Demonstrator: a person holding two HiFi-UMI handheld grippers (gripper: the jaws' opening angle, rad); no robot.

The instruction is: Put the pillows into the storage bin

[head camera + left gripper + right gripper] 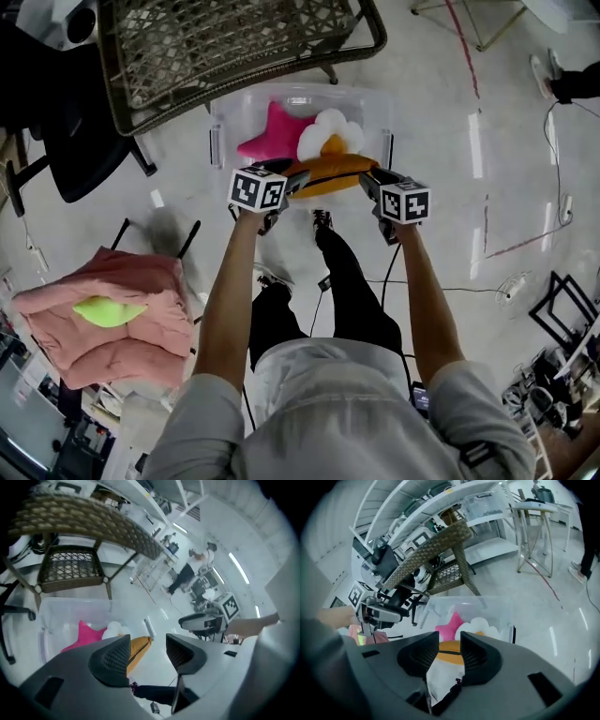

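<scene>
- An orange pillow (339, 172) lies at the near side of the clear storage bin (217, 131) on the floor. Whether it sits fully inside the front wall cannot be told.
- Behind it in the bin are a pink star pillow (272, 137) and a white flower pillow (330, 133), the two touching.
- The pillows look light, soft and easily squashed. They are not fragile, but they would likely bulge out of a shallow bite. By this reading, a deep pinch on a corner or along the orange one's dark zip seam would hold better than one on the plump middle.
- The left claw (148, 649) hovers over the orange pillow's left end, its jaws spread with only bare floor showing between them.
- The right claw (450, 648) hangs over the pillow's right end. Its jaws stand apart by a narrower gap and pinch nothing, and the orange fabric lies beyond them.
- Well to the person's left, a yellow-green pillow (107, 311) rests on a pink cushion (141, 352), both outside the bin, so the job looks partly done.
- A wicker chair (234, 47) stands just beyond the bin.
</scene>
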